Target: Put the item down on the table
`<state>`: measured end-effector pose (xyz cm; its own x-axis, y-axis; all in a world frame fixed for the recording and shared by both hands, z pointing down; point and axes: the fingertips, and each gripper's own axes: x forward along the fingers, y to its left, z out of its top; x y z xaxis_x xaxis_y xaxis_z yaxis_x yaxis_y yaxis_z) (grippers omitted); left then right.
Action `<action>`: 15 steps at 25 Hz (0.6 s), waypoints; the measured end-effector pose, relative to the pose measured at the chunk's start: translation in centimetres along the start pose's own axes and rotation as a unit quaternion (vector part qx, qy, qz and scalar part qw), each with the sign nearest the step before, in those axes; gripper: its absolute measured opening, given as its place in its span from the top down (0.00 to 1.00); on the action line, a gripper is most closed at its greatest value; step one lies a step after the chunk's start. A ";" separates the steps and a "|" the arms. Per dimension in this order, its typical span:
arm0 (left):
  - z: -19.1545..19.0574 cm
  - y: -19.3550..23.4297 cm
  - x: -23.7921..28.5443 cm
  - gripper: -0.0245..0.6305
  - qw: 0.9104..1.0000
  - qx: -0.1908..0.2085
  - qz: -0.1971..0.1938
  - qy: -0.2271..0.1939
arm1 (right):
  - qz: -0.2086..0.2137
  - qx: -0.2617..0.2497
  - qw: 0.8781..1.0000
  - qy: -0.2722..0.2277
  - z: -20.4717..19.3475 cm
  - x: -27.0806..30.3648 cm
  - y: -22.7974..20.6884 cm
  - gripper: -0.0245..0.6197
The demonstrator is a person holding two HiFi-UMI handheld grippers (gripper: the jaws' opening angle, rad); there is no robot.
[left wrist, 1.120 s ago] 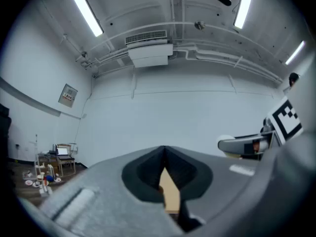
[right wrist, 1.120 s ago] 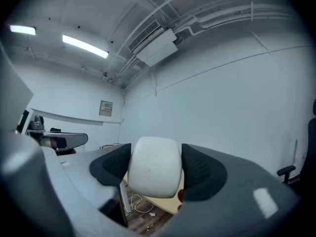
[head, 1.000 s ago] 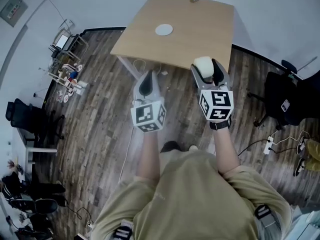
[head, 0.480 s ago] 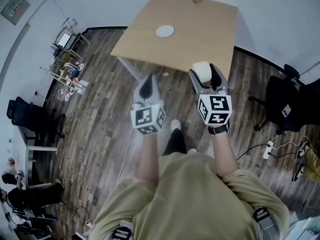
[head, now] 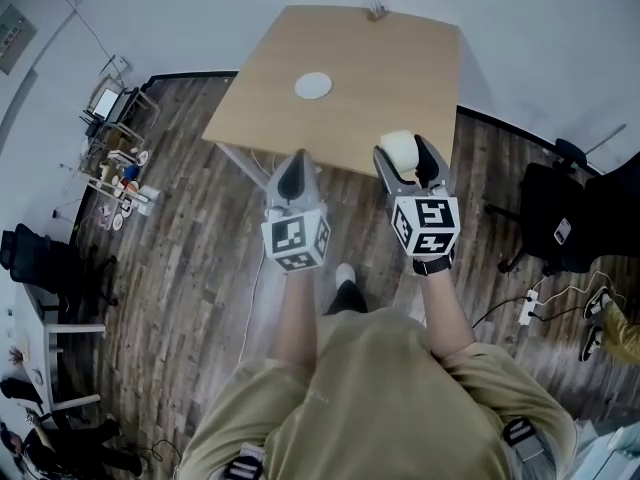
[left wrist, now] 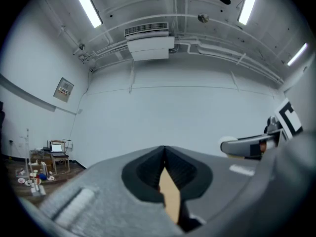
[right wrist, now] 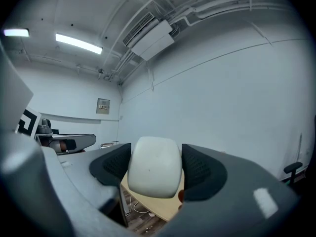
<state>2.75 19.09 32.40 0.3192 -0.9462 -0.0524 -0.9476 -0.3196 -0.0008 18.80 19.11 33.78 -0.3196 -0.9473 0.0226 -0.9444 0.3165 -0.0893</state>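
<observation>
We grip the white item [right wrist: 154, 173] tight between the right gripper's [head: 405, 154] fingers, above the tabletop's [head: 370, 68] near edge and clear of it; bare wood lies forward and down. Our left gripper [head: 293, 175] has its fingers closed on nothing.

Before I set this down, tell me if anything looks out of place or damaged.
Nothing stands out: the white item sits squarely in the right gripper, and the white disc lies flat on the table.

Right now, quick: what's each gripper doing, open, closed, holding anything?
The left gripper: fingers closed, nothing between them.
The right gripper: closed on the rounded white item.
</observation>
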 end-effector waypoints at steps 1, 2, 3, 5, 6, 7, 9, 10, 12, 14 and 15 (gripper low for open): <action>0.1 0.5 0.9 0.96 1.000 0.002 -0.004 -0.003 | 0.000 0.000 1.000 0.000 0.2 1.1 0.0 0.46; 0.3 1.0 1.7 0.96 1.000 0.006 -0.009 -0.006 | -0.001 0.001 1.000 0.000 0.3 2.2 0.1 0.46; 0.4 1.6 2.5 0.96 1.000 0.010 -0.014 -0.009 | -0.001 0.001 1.000 0.001 0.3 3.3 0.2 0.46; 0.4 3.0 4.0 0.96 1.000 0.014 -0.018 -0.010 | -0.001 0.002 1.000 0.004 0.2 5.3 0.5 0.46; 0.3 3.8 4.8 0.96 1.000 0.014 -0.016 -0.009 | 0.000 0.002 1.000 0.006 0.2 6.3 0.7 0.46; 0.2 4.7 5.5 0.96 1.000 0.016 -0.014 -0.006 | 0.000 0.000 1.000 0.008 0.2 7.2 1.0 0.46; -0.2 6.5 7.1 0.96 1.000 0.020 -0.008 0.004 | 0.002 -0.008 1.000 0.010 0.2 9.2 1.7 0.46; -0.5 7.3 7.9 0.96 1.000 0.022 -0.007 0.009 | 0.002 -0.014 1.000 0.011 0.3 10.1 2.0 0.46; -0.9 8.5 9.5 0.96 1.000 0.020 -0.011 0.016 | 0.003 -0.024 1.000 0.013 0.4 12.1 2.3 0.46; -1.1 9.3 11.1 0.96 1.000 0.016 -0.018 0.017 | 0.004 -0.027 1.000 0.013 0.4 14.1 2.6 0.46; -1.2 9.8 11.8 0.96 1.000 0.015 -0.022 0.017 | 0.004 -0.026 1.000 0.015 0.4 15.1 2.7 0.46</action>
<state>-2.74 4.76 32.94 0.3600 -0.9328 -0.0180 -0.9327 -0.3593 -0.0313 11.41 5.64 33.51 -0.3282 -0.9432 0.0512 -0.9444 0.3266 -0.0373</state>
